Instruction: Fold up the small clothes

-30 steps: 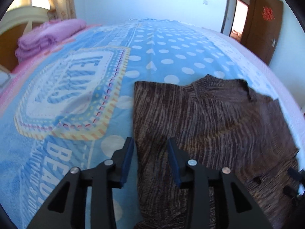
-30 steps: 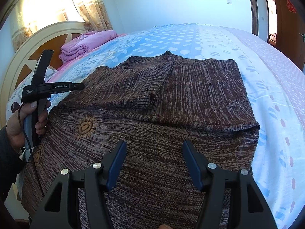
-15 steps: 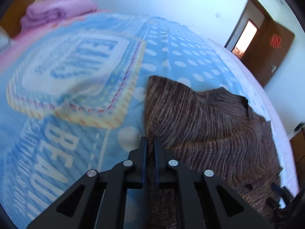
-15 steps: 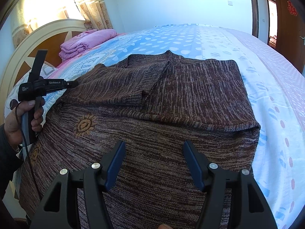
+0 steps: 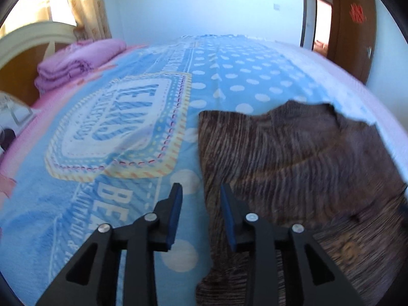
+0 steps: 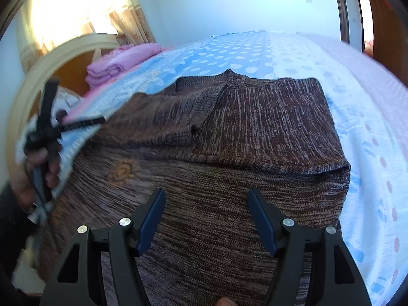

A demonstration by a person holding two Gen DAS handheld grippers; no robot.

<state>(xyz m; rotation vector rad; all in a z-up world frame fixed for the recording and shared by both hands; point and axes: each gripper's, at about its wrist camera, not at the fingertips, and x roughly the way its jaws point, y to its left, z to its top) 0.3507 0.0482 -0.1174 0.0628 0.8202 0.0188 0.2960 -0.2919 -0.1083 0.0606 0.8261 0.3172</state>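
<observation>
A brown knitted sweater (image 5: 293,158) lies on the bed, its left side and right side folded inward (image 6: 255,127). An orange sun motif (image 6: 122,170) shows on its lower left. My left gripper (image 5: 201,186) hovers at the sweater's left edge. Its jaws are opening; the edge lies below the gap and the pads do not press on it. My right gripper (image 6: 205,190) hangs above the sweater's lower body, jaws wide and still opening, with nothing between them. In the right wrist view, a hand (image 6: 38,168) holds the left gripper, blurred, at the far left.
The bed carries a blue dotted sheet (image 5: 114,127) with a printed badge. A folded pink blanket (image 5: 76,63) sits by the cream headboard (image 6: 38,63). A brown door (image 5: 352,25) stands open at the back right. Bare sheet lies to the sweater's left and right.
The left gripper closed at the sweater's left edge half a second ago, then spread its jaws again and drew back to the left. The right gripper's jaws widened slightly.
</observation>
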